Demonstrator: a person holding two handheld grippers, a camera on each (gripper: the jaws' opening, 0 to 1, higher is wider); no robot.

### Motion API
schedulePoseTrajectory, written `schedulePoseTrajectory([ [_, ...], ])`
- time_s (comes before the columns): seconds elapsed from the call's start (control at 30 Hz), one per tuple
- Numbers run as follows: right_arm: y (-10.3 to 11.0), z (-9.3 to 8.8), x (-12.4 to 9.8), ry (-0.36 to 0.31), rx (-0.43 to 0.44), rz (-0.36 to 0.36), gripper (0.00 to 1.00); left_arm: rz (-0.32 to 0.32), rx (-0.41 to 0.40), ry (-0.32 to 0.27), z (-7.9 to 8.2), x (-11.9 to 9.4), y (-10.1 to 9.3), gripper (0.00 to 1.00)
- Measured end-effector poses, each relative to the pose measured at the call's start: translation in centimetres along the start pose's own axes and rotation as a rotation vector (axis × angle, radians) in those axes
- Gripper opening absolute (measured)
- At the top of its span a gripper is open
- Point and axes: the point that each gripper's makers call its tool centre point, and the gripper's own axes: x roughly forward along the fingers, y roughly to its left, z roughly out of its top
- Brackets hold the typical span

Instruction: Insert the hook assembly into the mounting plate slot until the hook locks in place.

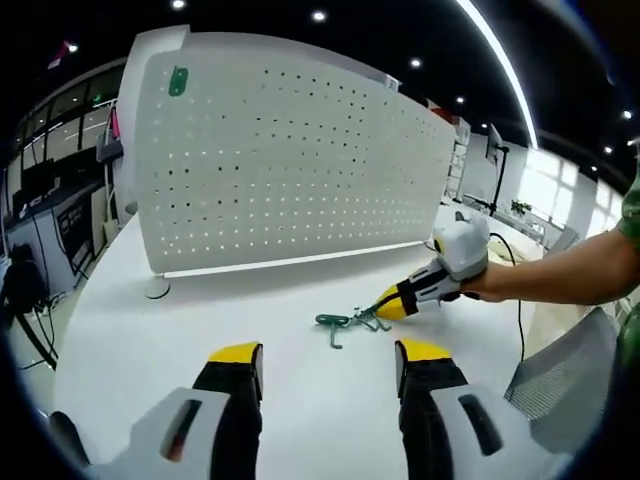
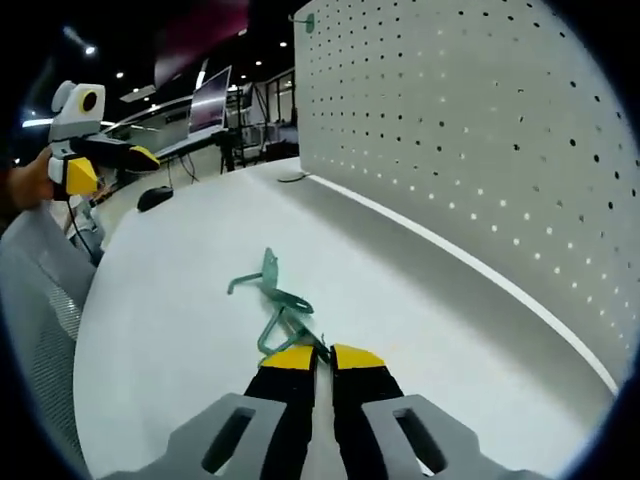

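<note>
Hook assembly (image 2: pixel 272 300) on table (image 2: pixel 180 350), pinched by right tool (image 2: pixel 322 352); left tool (image 1: pixel 328 352) spread.

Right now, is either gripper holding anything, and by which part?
The right gripper is shut on the near end of a green hook lying on the table. The left gripper is open, holding nothing.

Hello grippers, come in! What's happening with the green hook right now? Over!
Right gripper shut on green hook, low on white table. Left gripper open, holding nothing. Pegboard ahead, path clear.

Black jaws, yellow tips, right gripper (image 1: pixel 383 304), left gripper (image 1: pixel 328 362), green sleeve (image 1: pixel 630 215)
</note>
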Motion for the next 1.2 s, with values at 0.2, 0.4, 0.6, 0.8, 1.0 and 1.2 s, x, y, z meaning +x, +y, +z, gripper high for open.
schedulePoseTrajectory([
  [0.2,0.6,0.0,-0.4,-0.004,0.007,0.01,0.04,-0.009,0.003,0.004,0.0,0.1,-0.2,0.53],
  [0.4,1.2,-0.4,-0.3,0.003,-0.003,0.024,0.03,-0.016,0.008,0.01,-0.2,0.2,-0.4,0.53],
  [0.6,1.2,-0.3,-0.2,-0.023,0.007,0.026,0.02,-0.017,0.006,0.015,-0.3,0.2,-0.4,0.53],
  [0.8,1.3,-0.3,-0.1,-0.021,0.004,0.03,0.0,-0.018,0.006,0.019,-0.4,0.3,-0.4,0.52],
  [1.0,1.3,0.2,-0.6,-0.027,0.016,0.025,0.0,-0.021,0.007,0.016,-0.3,0.2,-0.5,0.52],
  [1.2,0.8,0.9,-1.3,-0.043,0.019,-0.003,0.0,-0.029,0.012,0.014,-0.3,0.2,-0.7,0.52],
])
